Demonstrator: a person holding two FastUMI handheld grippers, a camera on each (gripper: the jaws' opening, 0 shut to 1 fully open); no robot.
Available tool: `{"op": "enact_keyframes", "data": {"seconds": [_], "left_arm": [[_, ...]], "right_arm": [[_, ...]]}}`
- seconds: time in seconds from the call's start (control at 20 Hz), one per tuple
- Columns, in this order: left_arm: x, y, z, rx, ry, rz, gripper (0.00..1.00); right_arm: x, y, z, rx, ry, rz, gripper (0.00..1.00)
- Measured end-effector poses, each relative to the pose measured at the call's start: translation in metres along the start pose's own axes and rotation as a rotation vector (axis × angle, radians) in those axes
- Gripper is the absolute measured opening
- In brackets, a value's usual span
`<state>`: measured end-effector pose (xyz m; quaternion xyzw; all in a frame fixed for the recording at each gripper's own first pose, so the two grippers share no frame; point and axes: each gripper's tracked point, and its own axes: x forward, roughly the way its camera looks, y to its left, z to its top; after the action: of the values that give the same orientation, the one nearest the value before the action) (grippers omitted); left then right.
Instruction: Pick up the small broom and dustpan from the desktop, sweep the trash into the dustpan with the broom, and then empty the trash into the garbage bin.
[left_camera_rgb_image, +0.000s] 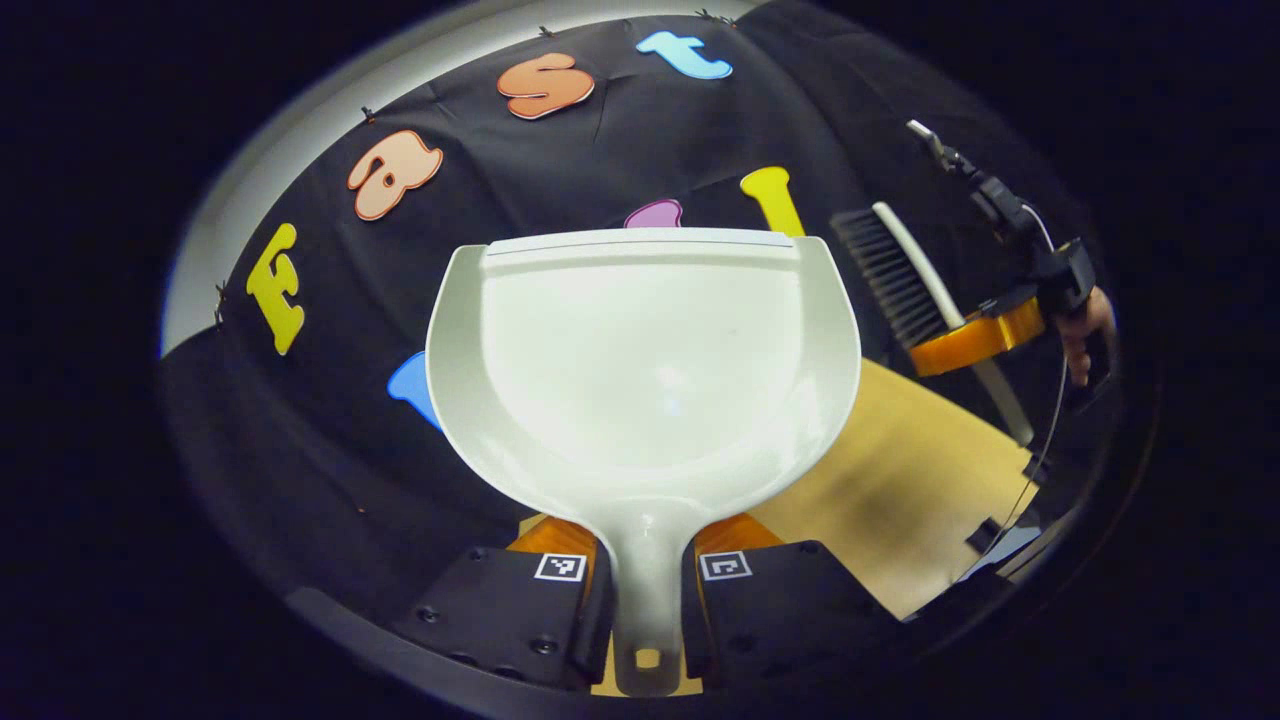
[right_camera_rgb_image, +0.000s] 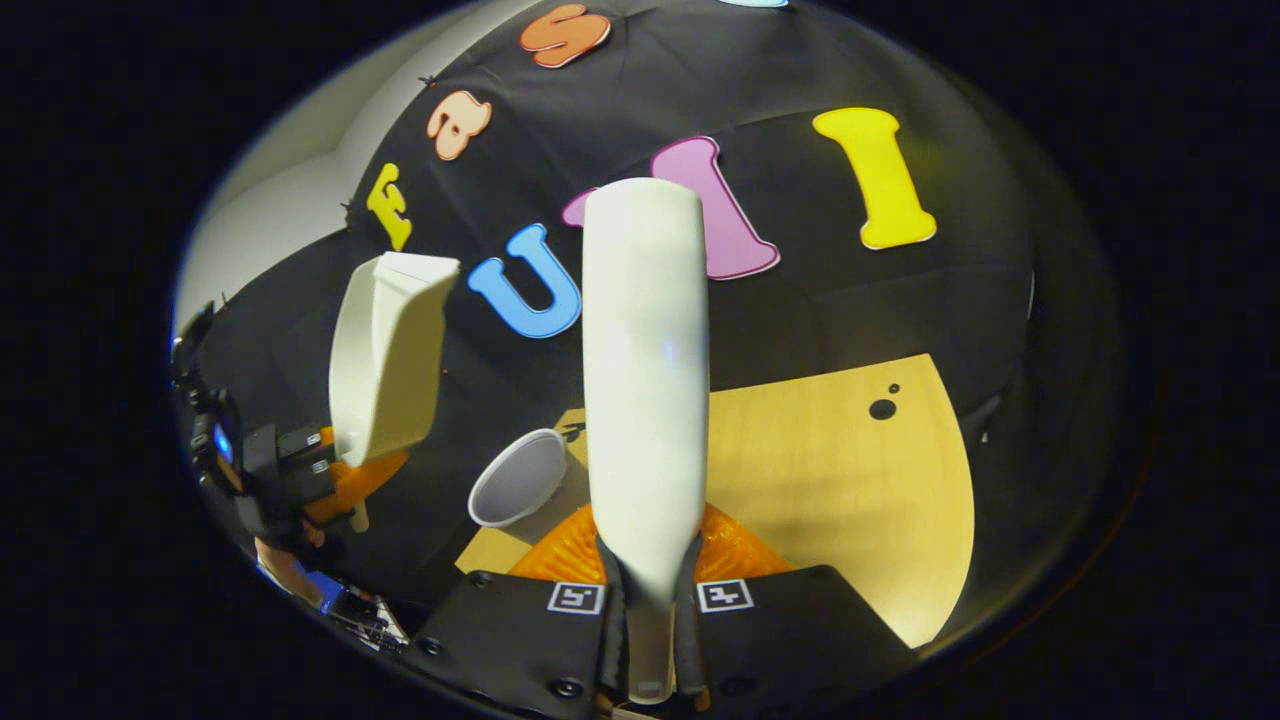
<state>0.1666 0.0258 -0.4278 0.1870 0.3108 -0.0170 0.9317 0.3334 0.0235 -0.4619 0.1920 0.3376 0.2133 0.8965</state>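
Observation:
A white dustpan (left_camera_rgb_image: 645, 350) fills the middle of the left gripper view, its scoop empty and raised in front of the booth wall. My left gripper (left_camera_rgb_image: 645, 610) is shut on its handle. In the right gripper view the same dustpan (right_camera_rgb_image: 385, 355) hangs at the left, edge-on, above a white garbage bin (right_camera_rgb_image: 517, 478) beside the desk. My right gripper (right_camera_rgb_image: 648, 620) is shut on the handle of the small broom (right_camera_rgb_image: 645, 380), whose white back points up and away. The left gripper view shows that broom (left_camera_rgb_image: 905, 285) at the right with dark bristles, held up off the desk.
The wooden desktop (right_camera_rgb_image: 840, 480) lies below and to the right, with two small dark spots (right_camera_rgb_image: 882, 407) near its far edge. A hand (left_camera_rgb_image: 1085, 335) holds the right gripper's handle. The black cloth wall stands close behind everything.

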Motion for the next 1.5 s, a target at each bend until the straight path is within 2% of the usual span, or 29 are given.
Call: {"op": "enact_keyframes", "data": {"seconds": [0.15, 0.3, 0.45, 0.7, 0.9, 1.0, 1.05, 1.2, 1.35, 1.5], "left_arm": [[0.014, -0.062, -0.027, -0.158, 0.05, -0.132, 0.25], [0.037, -0.093, -0.075, -0.322, 0.194, -0.13, 0.25], [0.054, -0.12, -0.109, -0.425, 0.324, -0.151, 0.25], [0.041, -0.124, -0.116, -0.433, 0.5, -0.217, 0.25], [0.031, -0.123, -0.121, -0.394, 0.666, -0.228, 0.25], [0.023, -0.121, -0.113, -0.396, 0.747, -0.226, 0.25], [0.02, -0.121, -0.108, -0.407, 0.765, -0.234, 0.26], [0.019, -0.119, -0.089, -0.412, 0.808, -0.258, 0.25], [0.019, -0.122, -0.098, -0.394, 0.853, -0.255, 0.26], [0.021, -0.123, -0.098, -0.426, 0.905, -0.255, 0.27]], "right_arm": [[0.015, -0.023, -0.042, 0.121, 0.113, -0.089, 0.19], [0.029, -0.05, -0.095, 0.159, 0.22, -0.177, 0.19], [0.035, -0.068, -0.141, 0.171, 0.32, -0.229, 0.2], [0.055, -0.09, -0.214, 0.13, 0.478, -0.275, 0.19], [0.067, -0.103, -0.26, 0.111, 0.6, -0.308, 0.2], [0.075, -0.099, -0.28, 0.166, 0.669, -0.295, 0.2], [0.078, -0.096, -0.291, 0.198, 0.705, -0.287, 0.2], [0.089, -0.108, -0.312, 0.182, 0.77, -0.349, 0.2], [0.095, -0.12, -0.327, 0.163, 0.815, -0.397, 0.2], [0.097, -0.13, -0.342, 0.151, 0.845, -0.446, 0.2]]}}
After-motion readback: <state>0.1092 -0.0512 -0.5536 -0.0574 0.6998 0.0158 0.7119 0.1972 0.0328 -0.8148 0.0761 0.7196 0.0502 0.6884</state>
